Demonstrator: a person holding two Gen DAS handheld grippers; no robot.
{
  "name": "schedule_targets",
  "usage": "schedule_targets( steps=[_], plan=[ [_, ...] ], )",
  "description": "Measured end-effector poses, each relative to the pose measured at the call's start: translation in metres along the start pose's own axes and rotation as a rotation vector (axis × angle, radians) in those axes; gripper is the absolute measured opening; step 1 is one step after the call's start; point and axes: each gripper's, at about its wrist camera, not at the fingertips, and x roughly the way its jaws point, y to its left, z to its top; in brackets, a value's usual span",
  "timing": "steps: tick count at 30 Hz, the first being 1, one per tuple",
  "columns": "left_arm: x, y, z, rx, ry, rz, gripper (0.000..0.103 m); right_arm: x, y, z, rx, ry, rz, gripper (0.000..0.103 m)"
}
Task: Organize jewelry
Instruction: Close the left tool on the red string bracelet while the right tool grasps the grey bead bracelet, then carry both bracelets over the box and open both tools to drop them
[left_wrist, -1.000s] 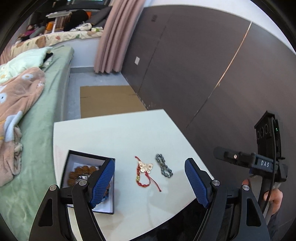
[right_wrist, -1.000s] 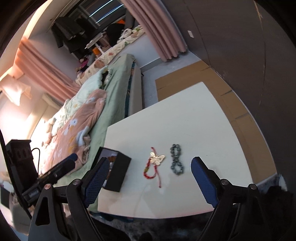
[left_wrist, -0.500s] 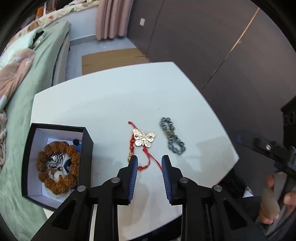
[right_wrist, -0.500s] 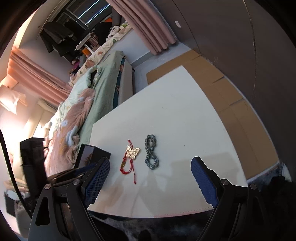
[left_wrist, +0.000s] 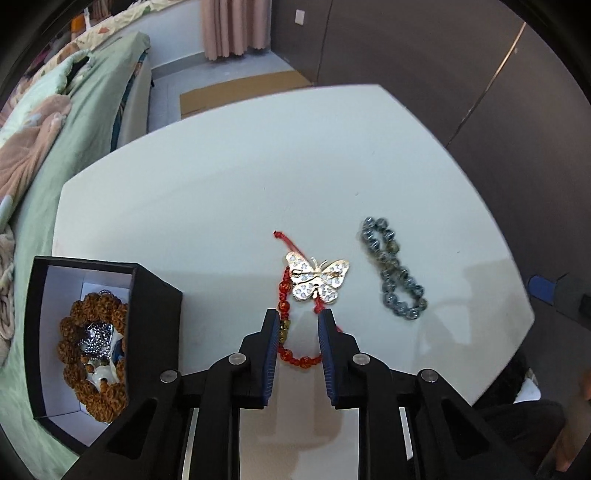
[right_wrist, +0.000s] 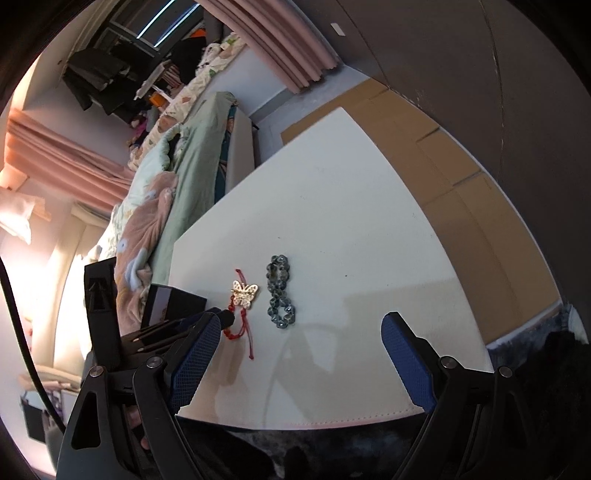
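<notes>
Left wrist view: left tool low over the white counter, its blue ribbed pads narrowed to a small gap but not gripping; the near loop of the red bracelet lies between the fingers.
Red bracelet: thin red cord strung with small round red beads and one gold bead, flat on the counter, a knotted tail pointing away.
Butterfly charm: gold metal, pierced wings with pale stones, lying on the cord just beyond the fingertips.
Grey bead bracelet: glossy dark grey-green beads twisted into a figure eight, just right of the butterfly, apart from it.
Jewelry box: black, square, open-topped, white lining; inside, a ring of knobbly brown seed beads around a silvery piece. It stands at the counter's left edge, beside the green bed.
Right wrist view: right tool spread wide and holding nothing, above the near counter edge.
Open room: smooth bare counter beyond the jewelry, to its far and right edges.
</notes>
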Motion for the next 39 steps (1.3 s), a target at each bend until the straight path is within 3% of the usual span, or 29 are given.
schedule_targets(
  steps=[6,7,8,9,11,15,19,26,29,34,35,37,39],
  plan=[
    [0.008,-0.005,-0.002,0.054,0.006,0.049,0.022,0.016,0.010,0.003,-0.013,0.030,-0.016,0.090],
    [0.008,-0.005,-0.002,0.058,0.007,0.051,0.019,0.021,0.013,0.003,-0.017,0.038,-0.020,0.089],
    [0.009,-0.003,-0.001,0.062,0.009,0.064,0.008,0.023,0.015,0.003,-0.023,0.042,-0.023,0.089],
    [0.009,-0.001,0.001,0.058,0.010,0.061,0.008,0.026,0.018,0.003,-0.031,0.044,-0.024,0.087],
    [0.007,0.007,0.003,0.023,0.020,0.005,0.008,0.031,0.024,0.004,-0.050,0.051,-0.025,0.081],
    [-0.011,0.014,0.005,0.012,-0.028,-0.035,0.008,0.041,0.027,0.004,-0.049,0.071,-0.037,0.073],
    [-0.036,0.019,0.007,-0.001,-0.080,-0.086,0.008,0.057,0.030,0.003,-0.064,0.105,-0.071,0.057],
    [-0.070,0.031,0.012,-0.019,-0.153,-0.150,0.008,0.076,0.044,0.008,-0.096,0.109,-0.135,0.056],
    [-0.083,0.040,0.012,-0.025,-0.180,-0.168,0.008,0.085,0.047,0.008,-0.116,0.118,-0.182,0.047],
    [-0.102,0.058,0.010,-0.051,-0.220,-0.187,0.008,0.093,0.057,0.010,-0.170,0.112,-0.261,0.046],
    [-0.105,0.062,0.009,-0.056,-0.228,-0.192,0.008,0.093,0.057,0.010,-0.175,0.108,-0.275,0.043],
    [-0.112,0.069,0.008,-0.066,-0.245,-0.196,0.008,0.094,0.056,0.009,-0.177,0.122,-0.296,0.016],
    [-0.118,0.077,0.006,-0.080,-0.258,-0.206,0.008,0.091,0.053,0.009,-0.152,0.126,-0.282,0.015]
  ],
)
